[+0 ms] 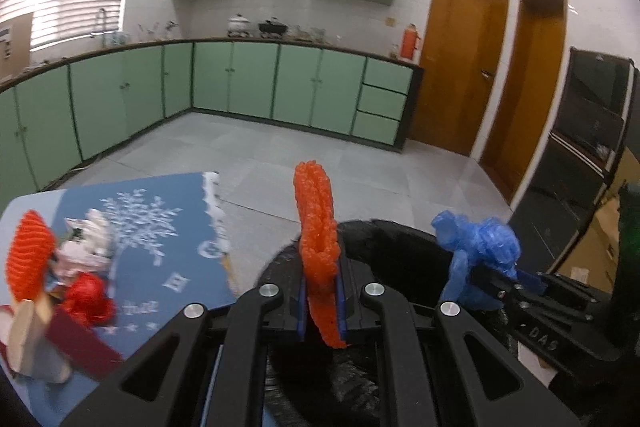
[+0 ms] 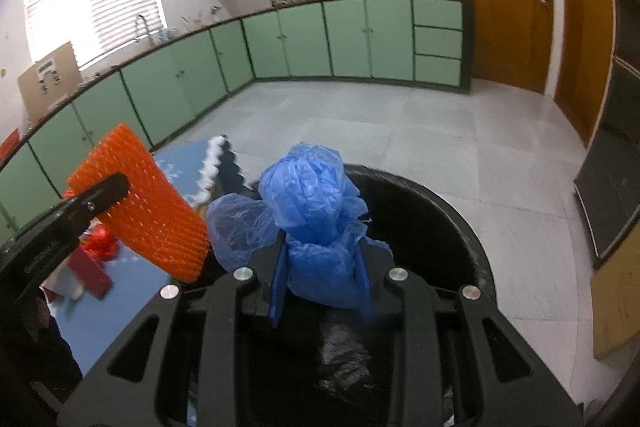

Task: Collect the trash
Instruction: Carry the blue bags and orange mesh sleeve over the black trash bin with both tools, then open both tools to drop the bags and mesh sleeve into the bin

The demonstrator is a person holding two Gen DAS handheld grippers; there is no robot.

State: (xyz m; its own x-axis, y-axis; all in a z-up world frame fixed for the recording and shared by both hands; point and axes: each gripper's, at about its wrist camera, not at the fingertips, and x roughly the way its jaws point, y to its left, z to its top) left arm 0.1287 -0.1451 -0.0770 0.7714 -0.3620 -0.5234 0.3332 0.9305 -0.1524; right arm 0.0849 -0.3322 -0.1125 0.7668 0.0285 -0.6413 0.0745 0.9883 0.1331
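My left gripper is shut on an orange foam net sleeve, which stands up edge-on between its blue pads; in the right wrist view the same orange net sleeve shows broadside at the left. My right gripper is shut on a crumpled blue plastic bag, and that blue bag appears at the right of the left wrist view. Both hang over the open black trash bin, lined with a black bag; its rim curves behind the left gripper.
A table under a blue snowflake cloth stands left of the bin, with another orange net, red crumpled wrap, white scraps and a box. Green cabinets, grey tile floor, wooden doors and a dark shelf unit surround.
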